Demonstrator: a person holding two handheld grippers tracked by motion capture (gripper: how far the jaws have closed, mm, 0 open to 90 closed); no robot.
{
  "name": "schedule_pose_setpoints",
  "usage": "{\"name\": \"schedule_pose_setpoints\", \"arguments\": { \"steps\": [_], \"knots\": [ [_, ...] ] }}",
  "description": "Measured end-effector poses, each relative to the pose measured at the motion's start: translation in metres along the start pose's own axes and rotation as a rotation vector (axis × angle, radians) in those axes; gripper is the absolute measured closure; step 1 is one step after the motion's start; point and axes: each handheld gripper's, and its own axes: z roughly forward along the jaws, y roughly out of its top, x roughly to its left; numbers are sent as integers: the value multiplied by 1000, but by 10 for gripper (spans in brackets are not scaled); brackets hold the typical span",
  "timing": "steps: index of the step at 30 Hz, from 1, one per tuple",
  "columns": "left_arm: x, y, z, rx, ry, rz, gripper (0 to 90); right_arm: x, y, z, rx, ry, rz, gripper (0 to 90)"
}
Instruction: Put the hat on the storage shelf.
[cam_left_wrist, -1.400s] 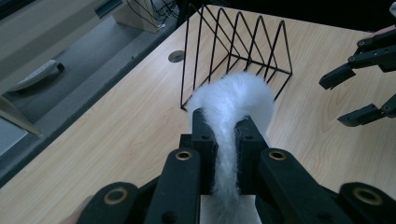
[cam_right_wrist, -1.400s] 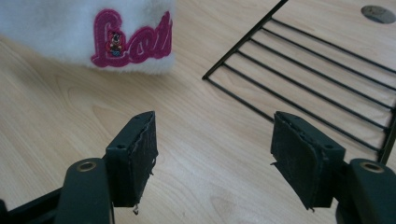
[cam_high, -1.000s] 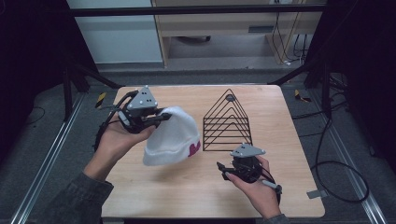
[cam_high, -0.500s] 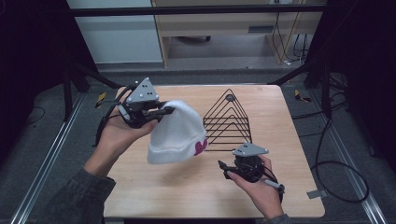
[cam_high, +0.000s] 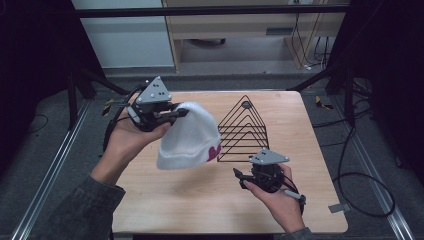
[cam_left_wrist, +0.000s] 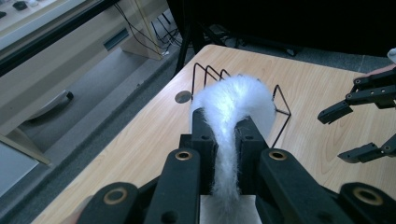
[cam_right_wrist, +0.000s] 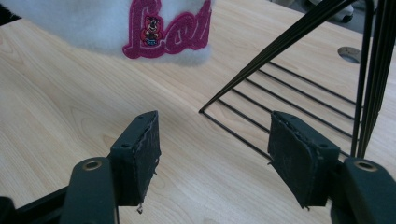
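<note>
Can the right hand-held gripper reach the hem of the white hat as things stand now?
Probably yes. The right hand-held gripper is open, and only bare table lies between it and the white hat, which hangs from the left hand-held gripper. The wire rack stands aside.

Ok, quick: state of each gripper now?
Left gripper: shut on the white hat, lifted off the table.
Right gripper: open, holding nothing.

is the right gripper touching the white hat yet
Apart. In the right gripper view the right gripper has its jaws wide open over bare table, with the white hat hanging well beyond them.
</note>
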Motion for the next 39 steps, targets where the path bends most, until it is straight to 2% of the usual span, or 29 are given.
{"name": "schedule_pose_setpoints", "arguments": {
  "steps": [7,18,22,31,35,39],
  "knots": [
    [1,13,0,-23,-7,-1,817,-2,8,-6,-17,1,-14,341],
    [1,22,-1,-38,4,-3,816,-2,11,-10,-24,-5,-19,339],
    [2,27,-2,-49,-4,-4,816,-2,13,-12,-29,-9,-18,339],
    [2,39,3,-67,-18,1,816,-9,24,-19,-40,-18,-21,338],
    [5,47,6,-88,-25,-3,816,-15,33,-23,-50,-23,-35,339],
    [8,51,8,-88,-31,-3,816,-19,38,-24,-54,-24,-38,337]
  ]
}}
